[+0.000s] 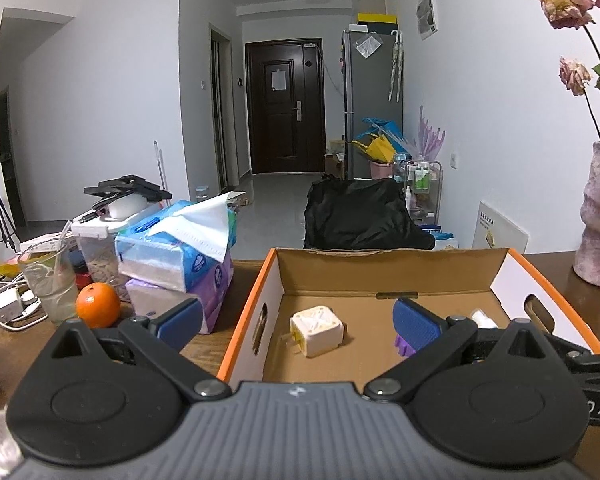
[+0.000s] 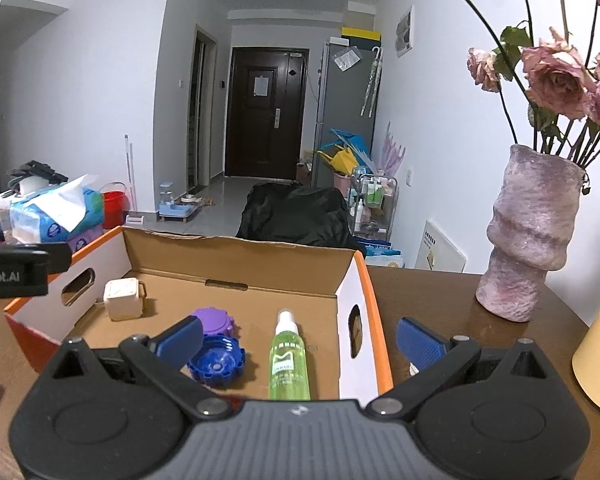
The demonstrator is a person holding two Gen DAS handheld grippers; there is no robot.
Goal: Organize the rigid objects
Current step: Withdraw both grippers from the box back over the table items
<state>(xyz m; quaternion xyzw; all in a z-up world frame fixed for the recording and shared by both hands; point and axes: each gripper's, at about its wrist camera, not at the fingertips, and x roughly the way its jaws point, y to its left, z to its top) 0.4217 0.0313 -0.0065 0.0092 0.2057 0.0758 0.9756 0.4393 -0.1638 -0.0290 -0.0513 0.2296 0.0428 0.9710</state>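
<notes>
Your left gripper (image 1: 298, 322) and right gripper (image 2: 298, 338) are both spread wide, holding nothing; the box (image 2: 236, 258) holds a cube (image 2: 122, 298), two lids (image 2: 216, 342) and a spray bottle (image 2: 289, 360).

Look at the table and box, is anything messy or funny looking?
Yes. The roses in the pink vase look dried out and droopy. One tissue sticks loosely out of the top tissue pack. Inside the cardboard box, the green spray bottle lies on its side.
</notes>
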